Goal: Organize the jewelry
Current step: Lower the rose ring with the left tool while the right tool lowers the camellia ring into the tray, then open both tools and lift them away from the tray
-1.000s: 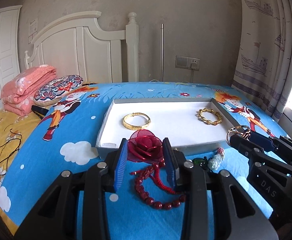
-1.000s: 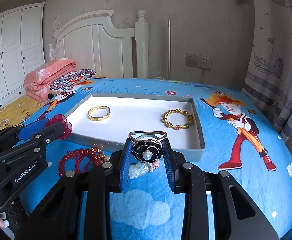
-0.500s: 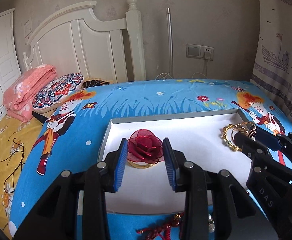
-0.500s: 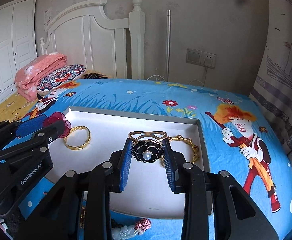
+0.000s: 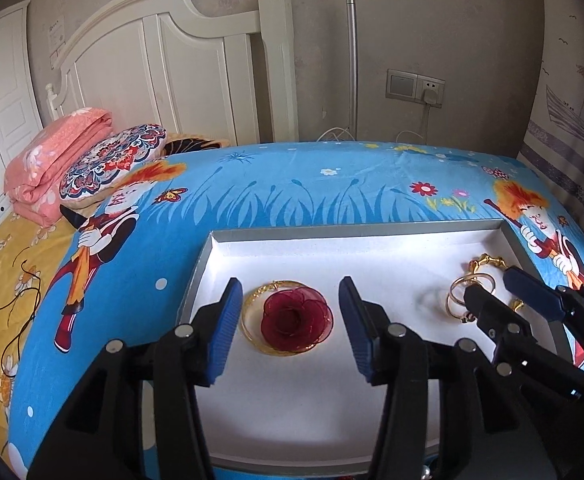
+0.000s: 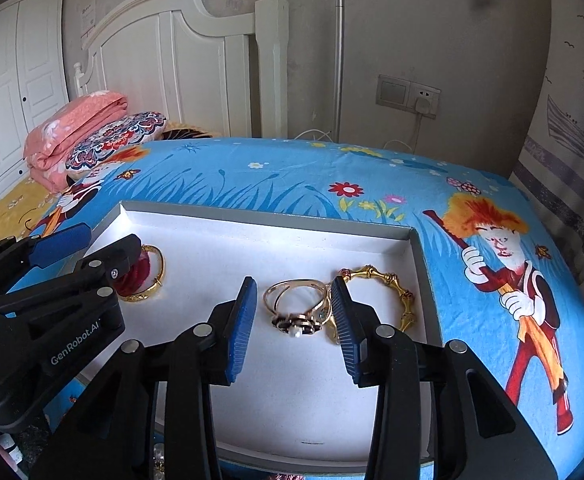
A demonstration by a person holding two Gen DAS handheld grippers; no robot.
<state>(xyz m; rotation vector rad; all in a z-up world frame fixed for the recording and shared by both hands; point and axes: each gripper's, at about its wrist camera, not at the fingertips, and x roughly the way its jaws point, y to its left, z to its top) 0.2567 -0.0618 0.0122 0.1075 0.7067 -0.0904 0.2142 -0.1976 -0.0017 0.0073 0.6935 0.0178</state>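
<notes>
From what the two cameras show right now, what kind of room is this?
Most likely a bedroom, perhaps a child's. The tray sits on a bed with a cartoon-print sheet and a white headboard. A folded pink quilt, a patterned pillow and a white wardrobe are also visible.

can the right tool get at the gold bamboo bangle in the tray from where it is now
Probably yes. The bamboo bangle lies uncovered just right of the opening right tool, though the flower ring overlaps its near edge.
</notes>
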